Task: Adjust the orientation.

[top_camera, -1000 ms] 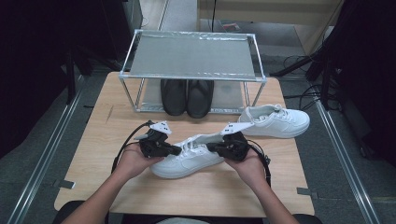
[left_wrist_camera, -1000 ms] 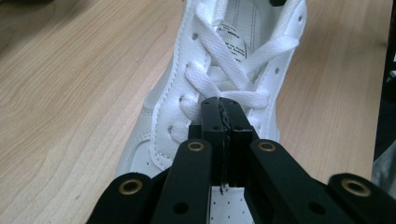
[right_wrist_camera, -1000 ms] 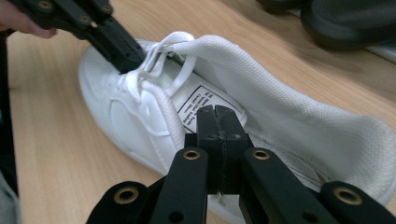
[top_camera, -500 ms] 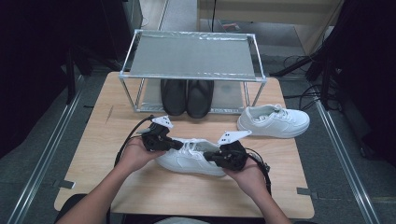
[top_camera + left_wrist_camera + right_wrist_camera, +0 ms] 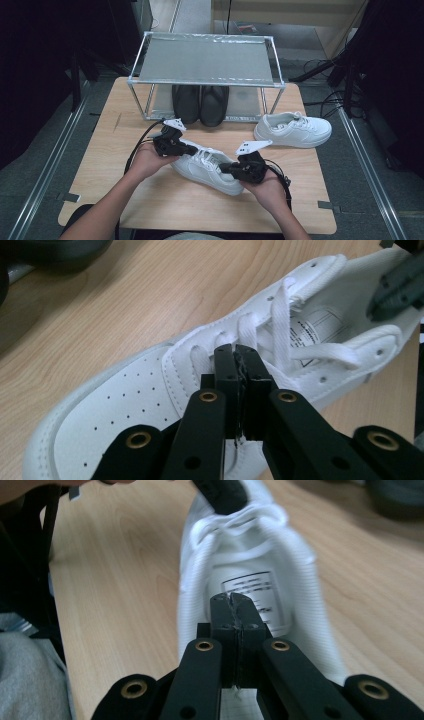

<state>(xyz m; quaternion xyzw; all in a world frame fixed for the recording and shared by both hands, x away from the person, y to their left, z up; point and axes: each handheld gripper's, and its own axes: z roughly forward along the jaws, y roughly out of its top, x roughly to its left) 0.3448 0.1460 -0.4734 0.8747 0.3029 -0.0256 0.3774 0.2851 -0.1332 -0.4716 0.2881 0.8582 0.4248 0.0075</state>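
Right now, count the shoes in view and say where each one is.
4. One white shoe between the two grippers, one white shoe at the table's right, two black shoes under the metal rack. More could be hidden.

- The sneaker [image 5: 207, 167] at the table's near middle is white, with white laces and tiny perforations dotting its toe.
- The second sneaker [image 5: 292, 130] near the right edge is white too.
- The pair of shoes [image 5: 200, 103] under the grey metal rack [image 5: 206, 60] is black.
- The table [image 5: 100, 165] is pale wood-grain.
- Both grippers [image 5: 192, 148] [image 5: 225, 169] are black.

Smooth white leather-look sneaker [image 5: 207, 167] with perforated toe, flat woven laces [image 5: 280, 320], matt wood-grain table [image 5: 125, 190], matt black plastic claws
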